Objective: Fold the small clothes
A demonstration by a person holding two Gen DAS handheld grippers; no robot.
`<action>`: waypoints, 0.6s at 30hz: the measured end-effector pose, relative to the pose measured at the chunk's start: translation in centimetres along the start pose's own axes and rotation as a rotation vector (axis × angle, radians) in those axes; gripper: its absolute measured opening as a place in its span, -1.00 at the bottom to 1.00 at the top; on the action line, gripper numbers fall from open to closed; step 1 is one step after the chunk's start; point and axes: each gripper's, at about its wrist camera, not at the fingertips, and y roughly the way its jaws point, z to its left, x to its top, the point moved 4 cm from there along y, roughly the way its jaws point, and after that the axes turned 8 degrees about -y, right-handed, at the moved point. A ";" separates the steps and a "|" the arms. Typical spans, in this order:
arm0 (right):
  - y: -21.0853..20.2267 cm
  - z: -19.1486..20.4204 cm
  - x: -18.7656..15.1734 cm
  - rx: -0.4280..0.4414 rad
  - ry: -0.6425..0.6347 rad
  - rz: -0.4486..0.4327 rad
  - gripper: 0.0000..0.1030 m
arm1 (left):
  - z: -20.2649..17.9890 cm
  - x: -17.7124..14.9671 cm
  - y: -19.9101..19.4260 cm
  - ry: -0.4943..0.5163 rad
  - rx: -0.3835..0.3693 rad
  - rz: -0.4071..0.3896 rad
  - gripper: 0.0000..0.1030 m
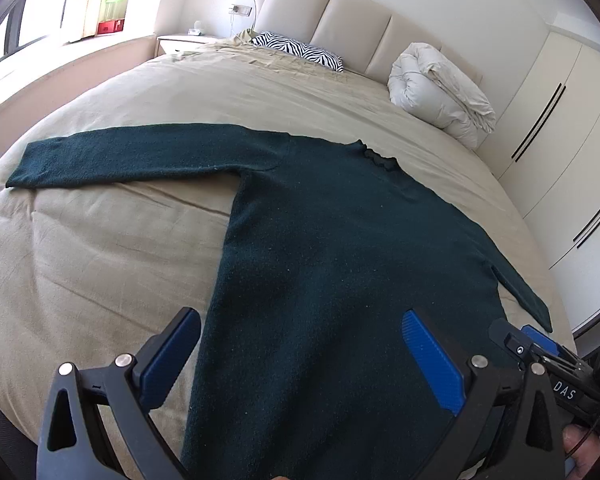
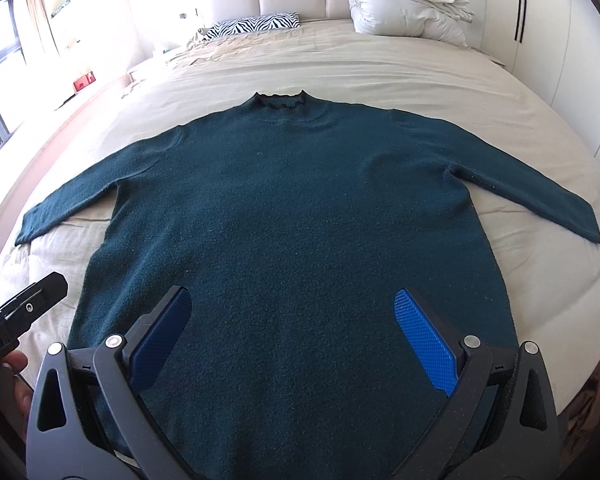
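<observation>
A dark teal sweater [image 1: 332, 240] [image 2: 296, 208] lies flat on the bed, collar toward the headboard and both sleeves spread out sideways. My left gripper [image 1: 300, 328] hovers open above its lower left part, one blue pad over the bedspread and the other over the knit. Above the sweater's lower middle my right gripper [image 2: 294, 312] stands open too, nothing between its blue pads. The right gripper's body [image 1: 548, 356] shows at the lower right of the left wrist view; the left gripper's body [image 2: 24, 312] shows at the lower left of the right wrist view.
The beige bedspread [image 1: 112, 240] [image 2: 380, 68] covers a wide bed. A zebra-print pillow [image 1: 300, 50] [image 2: 256, 24] and a rolled white duvet [image 1: 440, 92] [image 2: 404, 4] lie by the padded headboard. White wardrobe doors [image 1: 560, 120] stand on the right, a window on the left.
</observation>
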 end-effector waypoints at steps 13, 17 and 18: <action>-2.2 1.6 5.6 0.003 -0.026 -0.171 1.00 | 14.7 7.4 -2.6 -0.421 0.026 -0.154 1.00; -2.7 3.2 7.1 0.041 -0.047 -0.197 1.00 | 22.9 10.0 -2.2 -0.707 -0.059 -0.242 0.83; -2.7 3.5 7.4 0.054 -0.047 -0.196 1.00 | 24.7 10.3 -1.6 -0.771 -0.082 -0.248 0.76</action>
